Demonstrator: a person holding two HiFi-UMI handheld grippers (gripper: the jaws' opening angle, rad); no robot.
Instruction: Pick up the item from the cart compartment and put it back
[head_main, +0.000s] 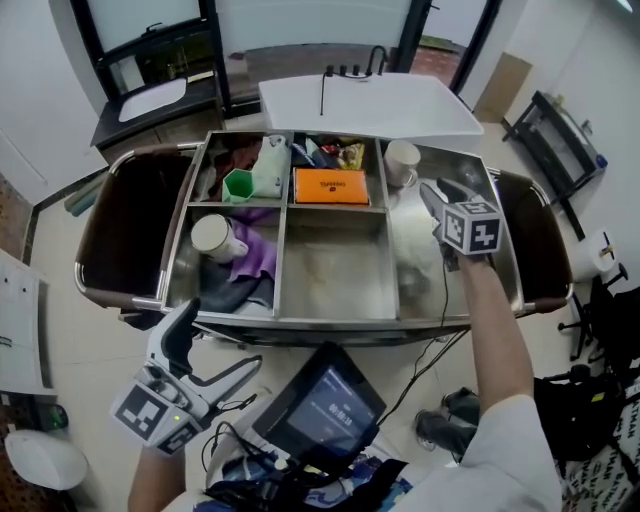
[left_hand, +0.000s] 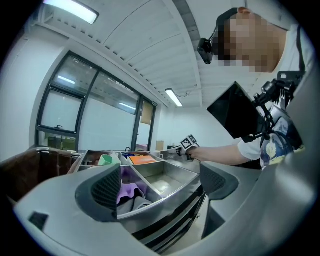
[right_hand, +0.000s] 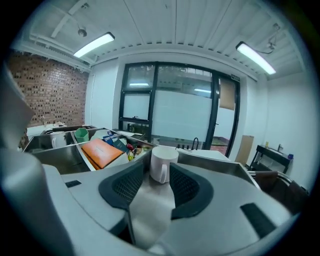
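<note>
Right claw (head_main: 440, 190) part open over the cart's (head_main: 330, 322) right bin, holding nothing.
White mug (right_hand: 162, 164) stands upright on the steel floor at the far end of that right bin, handle turned toward the claw. It sits just past the claw's tips and in line with the gap; the pads are clear of it on both sides. Left claw (left_hand: 160, 172) is low at the cart's near left corner, outside the rim, jaws wide apart and empty. Middle near bin is bare steel. An orange box (head_main: 332, 186) lies flat in the far middle bin and a green cup (head_main: 238, 184) is in the far left one. A purple cloth (head_main: 255, 255) and a second mug (head_main: 215, 238) are in the near left bin.
</note>
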